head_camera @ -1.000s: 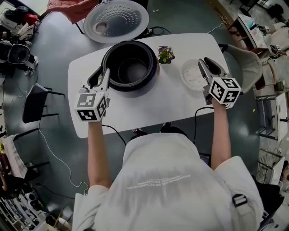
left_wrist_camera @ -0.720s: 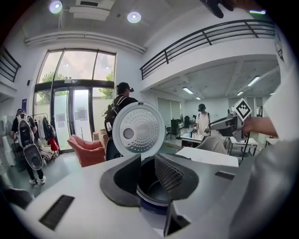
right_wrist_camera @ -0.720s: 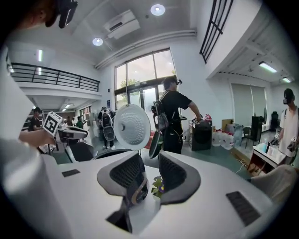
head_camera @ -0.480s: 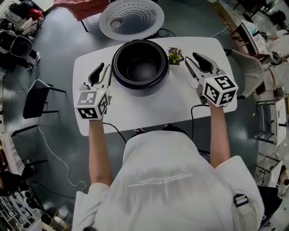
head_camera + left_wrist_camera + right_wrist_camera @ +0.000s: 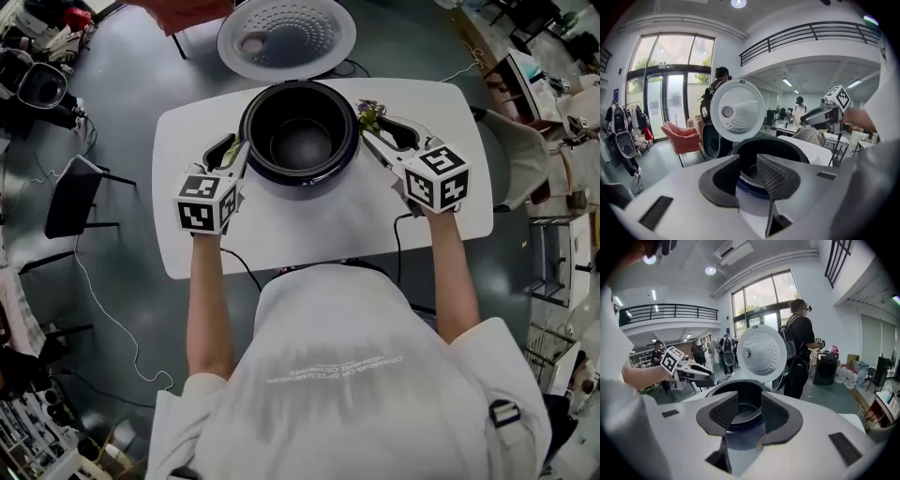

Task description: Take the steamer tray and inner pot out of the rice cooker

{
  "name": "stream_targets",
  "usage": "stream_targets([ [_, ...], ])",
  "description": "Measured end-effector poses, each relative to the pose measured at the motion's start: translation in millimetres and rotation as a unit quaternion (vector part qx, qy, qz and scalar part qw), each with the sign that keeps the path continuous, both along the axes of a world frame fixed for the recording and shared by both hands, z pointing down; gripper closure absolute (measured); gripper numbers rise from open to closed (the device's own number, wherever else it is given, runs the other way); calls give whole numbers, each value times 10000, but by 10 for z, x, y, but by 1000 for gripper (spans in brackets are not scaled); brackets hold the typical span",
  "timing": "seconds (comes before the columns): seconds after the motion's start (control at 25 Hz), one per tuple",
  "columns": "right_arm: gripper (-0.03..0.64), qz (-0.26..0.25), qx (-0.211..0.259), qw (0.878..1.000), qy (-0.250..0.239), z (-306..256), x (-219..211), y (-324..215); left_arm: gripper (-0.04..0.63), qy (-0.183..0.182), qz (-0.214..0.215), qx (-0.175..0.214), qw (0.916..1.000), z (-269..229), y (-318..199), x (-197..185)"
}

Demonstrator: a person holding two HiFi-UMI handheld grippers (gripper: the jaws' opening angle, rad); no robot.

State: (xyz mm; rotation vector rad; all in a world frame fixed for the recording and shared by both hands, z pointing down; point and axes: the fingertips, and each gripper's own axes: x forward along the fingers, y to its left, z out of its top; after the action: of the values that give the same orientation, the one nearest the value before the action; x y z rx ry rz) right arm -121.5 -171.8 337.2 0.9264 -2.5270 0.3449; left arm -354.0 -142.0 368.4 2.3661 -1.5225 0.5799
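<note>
The black rice cooker (image 5: 300,131) stands at the white table's (image 5: 309,225) far middle, its perforated white lid (image 5: 286,37) swung up and back. The dark inner pot (image 5: 302,142) sits inside it. My left gripper (image 5: 232,152) is at the cooker's left side and my right gripper (image 5: 371,136) at its right side, both pointing at the rim. Both have just been opening and stand open, with nothing between the pads. The cooker's rim shows beyond the left gripper (image 5: 747,164) and beyond the right gripper (image 5: 749,404). No steamer tray shows in any view.
A small potted plant (image 5: 370,114) stands right of the cooker, beside my right gripper. A black chair (image 5: 70,197) is left of the table, and a cable (image 5: 398,246) hangs over the table's near edge. A person (image 5: 799,348) stands behind the cooker.
My right gripper has swung left, from over a white tray on the table's right to the cooker's right side. Both grippers' jaws stand wider apart. The left gripper has dipped towards the rim.
</note>
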Motion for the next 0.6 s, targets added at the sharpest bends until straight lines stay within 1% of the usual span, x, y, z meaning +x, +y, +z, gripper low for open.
stream_targets([
  [0.12,443,-127,-330,9994,11,180,-72,-47,457,-48,146,-362,9992,211,-42,77],
  [0.28,413,-256,-762,9968,42,426,-173,-82,430,-134,234,-809,9964,470,-61,101],
  [0.4,399,-337,-898,9953,152,559,-200,-119,413,-175,191,-954,9951,582,-79,119],
  [0.48,399,-353,-1008,9942,110,616,-223,-152,398,-122,151,-1002,9948,630,-95,139],
  [0.6,397,-357,-1186,9923,60,707,-273,-200,390,-85,-41,-1013,9948,673,-142,119],
])
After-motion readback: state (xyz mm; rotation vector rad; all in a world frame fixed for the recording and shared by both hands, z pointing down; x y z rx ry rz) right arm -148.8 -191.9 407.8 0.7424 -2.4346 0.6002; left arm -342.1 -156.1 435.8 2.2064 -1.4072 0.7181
